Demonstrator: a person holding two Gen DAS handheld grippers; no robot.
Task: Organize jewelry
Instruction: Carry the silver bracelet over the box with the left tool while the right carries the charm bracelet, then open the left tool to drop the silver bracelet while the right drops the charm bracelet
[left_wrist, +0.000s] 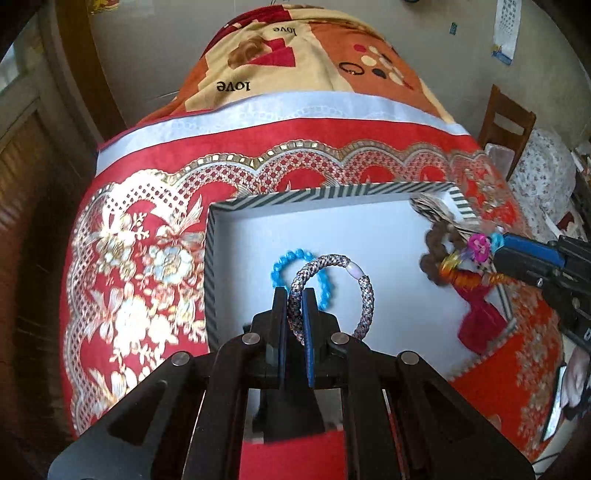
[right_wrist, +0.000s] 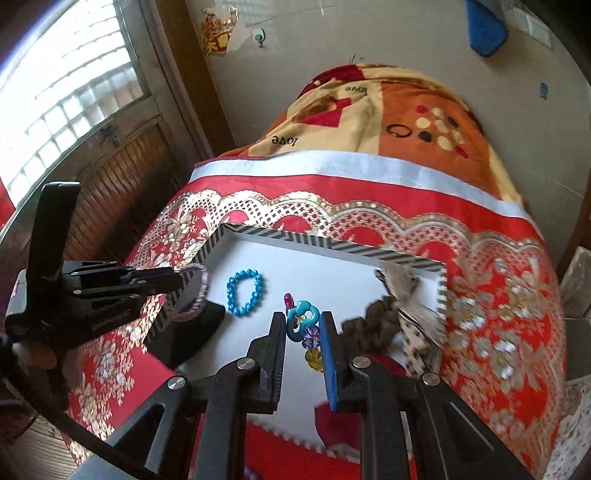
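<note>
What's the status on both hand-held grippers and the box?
Left hand-held gripper shut on braided bracelet. Right hand-held gripper shut on charm bracelet. Blue bead bracelet lies in box. Nothing in the way.

My left gripper (left_wrist: 295, 295) tilts steeply down, its jaws pinched nearly together on a braided bracelet (left_wrist: 364, 291) that loops out to the right of the fingertips. My right gripper (right_wrist: 303, 321) also slants down, less steeply, its jaws a narrow gap apart and clamped on a string of bright plastic charms (right_wrist: 303, 318). From the right wrist camera, the left gripper reaches in level from the left edge of the view.
</note>
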